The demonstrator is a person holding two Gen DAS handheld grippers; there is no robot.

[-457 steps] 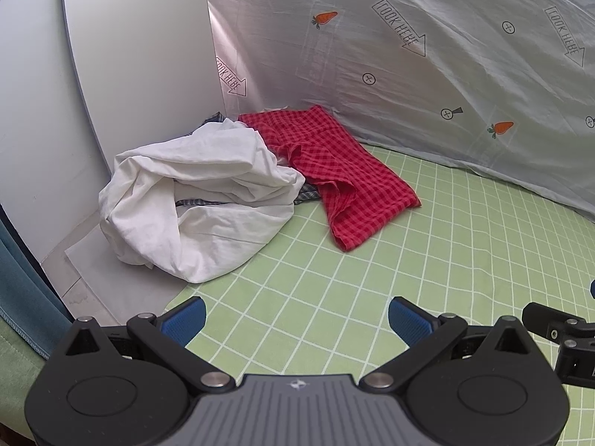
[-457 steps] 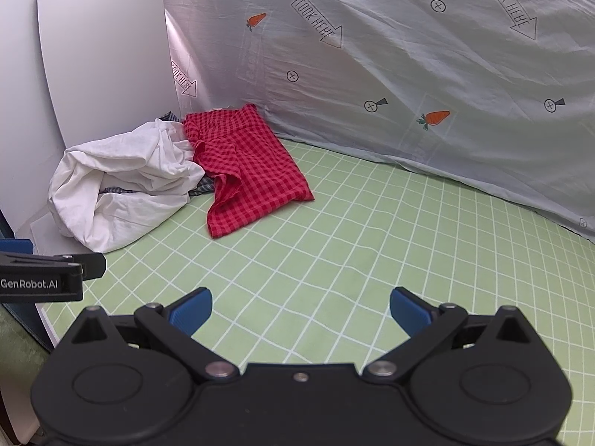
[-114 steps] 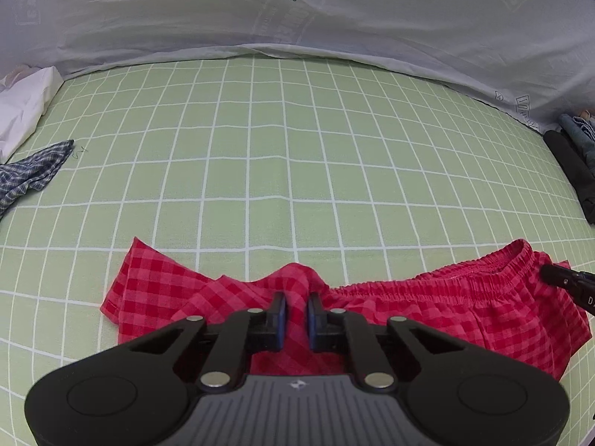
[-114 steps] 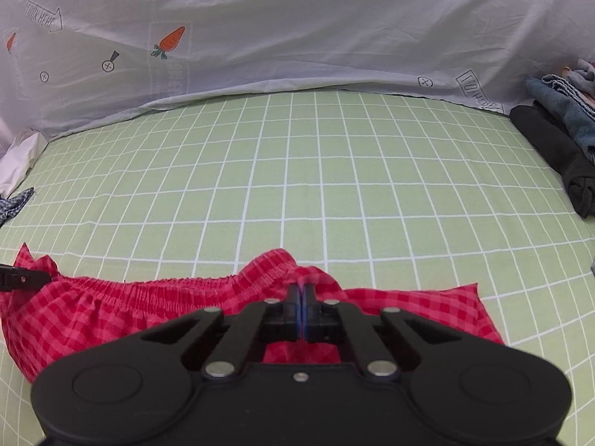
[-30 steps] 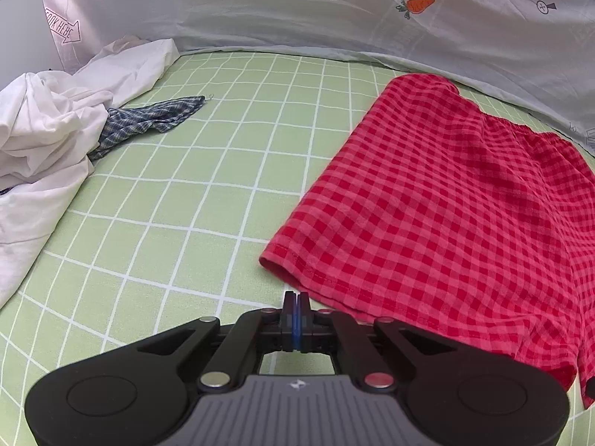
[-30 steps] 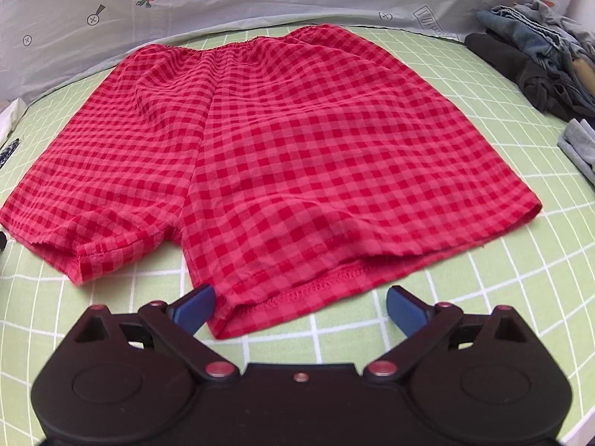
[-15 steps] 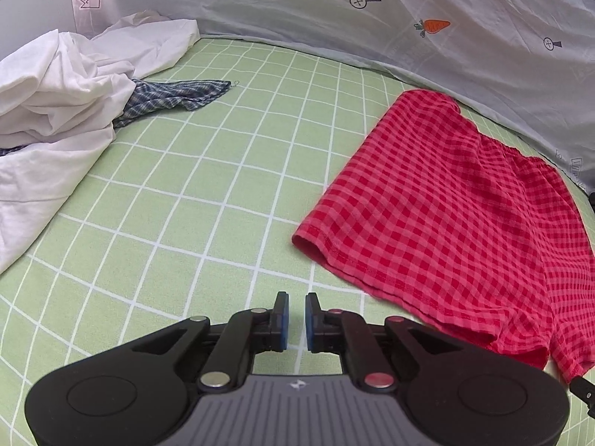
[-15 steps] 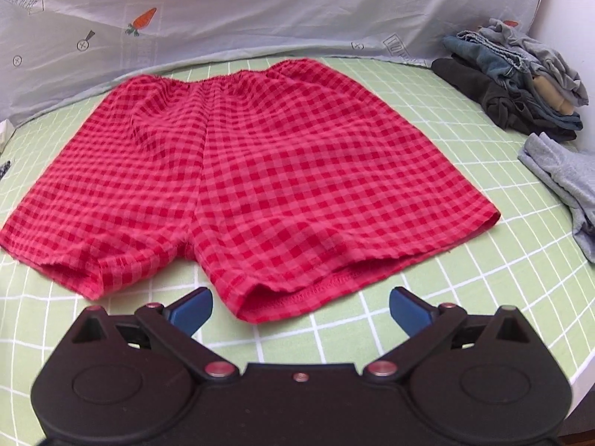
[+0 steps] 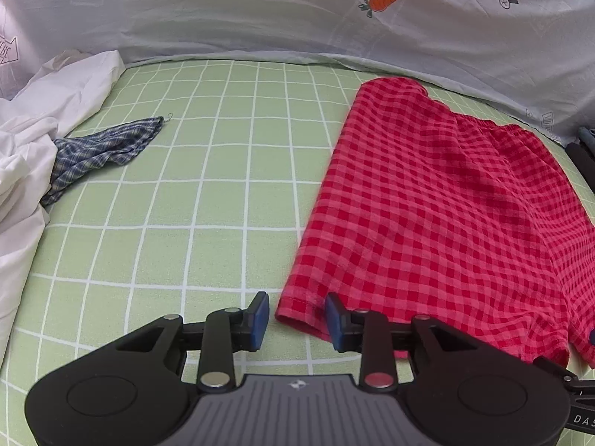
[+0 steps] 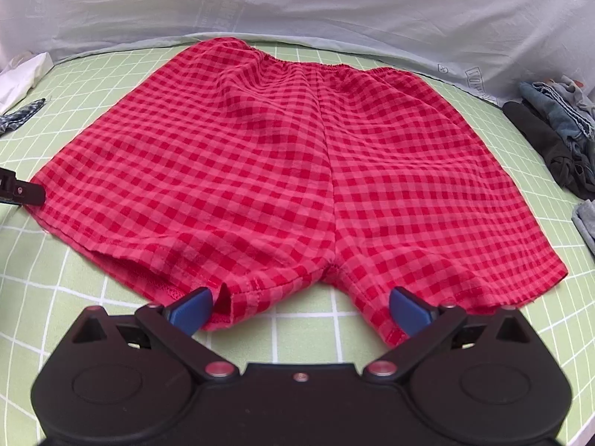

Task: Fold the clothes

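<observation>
Red checked shorts [image 10: 297, 160] lie spread flat on the green grid mat [image 10: 55, 290], waistband at the far side, leg hems nearest me. My right gripper [image 10: 299, 308] is open, its fingers straddling the crotch and inner leg hems, holding nothing. In the left wrist view the shorts [image 9: 446, 200] fill the right half. My left gripper [image 9: 295, 321] is open, with the near left hem corner of the shorts between its fingers. The left gripper's tip [image 10: 22, 189] shows at the left edge of the right wrist view.
A white garment [image 9: 33, 130] and a blue plaid cloth [image 9: 100, 148] lie heaped at the left. A stack of dark and denim clothes [image 10: 557, 130] sits at the right edge. A grey printed sheet [image 10: 334, 7] forms the back wall.
My left gripper has opened wider and moved right onto the shorts' left hem corner. My right gripper has moved closer to the hems, staying open.
</observation>
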